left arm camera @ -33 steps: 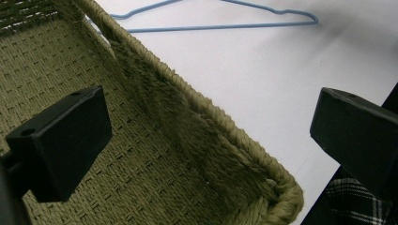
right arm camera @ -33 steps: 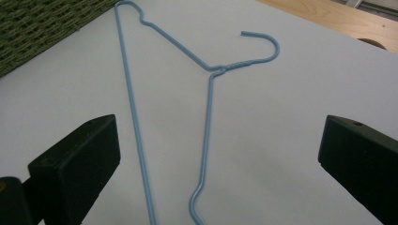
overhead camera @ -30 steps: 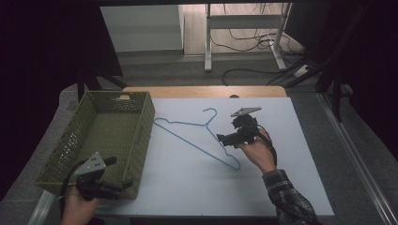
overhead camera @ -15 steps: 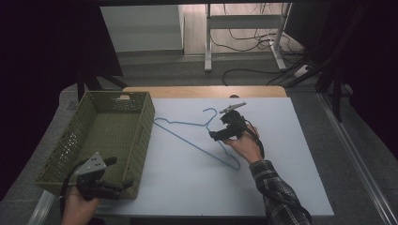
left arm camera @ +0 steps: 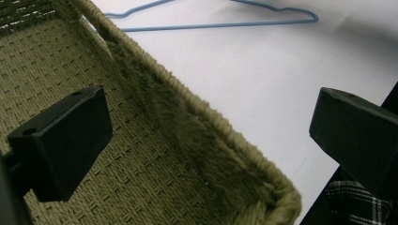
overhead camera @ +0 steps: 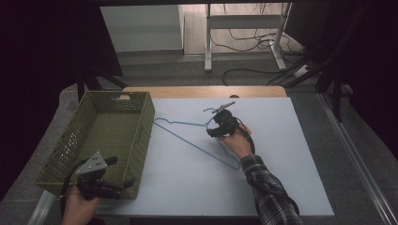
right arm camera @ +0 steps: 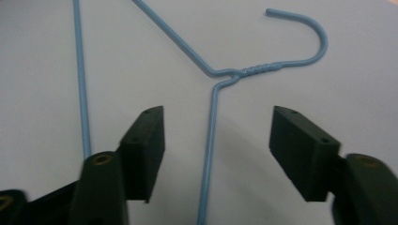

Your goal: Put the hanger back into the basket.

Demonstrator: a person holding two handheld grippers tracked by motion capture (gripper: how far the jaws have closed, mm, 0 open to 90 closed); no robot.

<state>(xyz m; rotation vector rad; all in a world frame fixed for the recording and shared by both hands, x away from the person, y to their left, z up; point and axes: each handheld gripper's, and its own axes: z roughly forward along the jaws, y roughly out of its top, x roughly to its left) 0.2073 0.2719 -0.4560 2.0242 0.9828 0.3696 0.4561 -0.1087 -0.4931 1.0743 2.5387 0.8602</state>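
Both jaws of the right hand-held gripper [right arm camera: 217, 154] straddle the hanger [right arm camera: 213, 122].

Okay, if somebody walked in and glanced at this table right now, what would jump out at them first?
Probably the blue wire hanger lying flat mid-table on the pale sheet, with the right gripper open over it, one wire running between its fingers below the twisted neck. Next, the green woven basket at the table's left edge, where the left gripper sits open at its near corner, straddling the rim.
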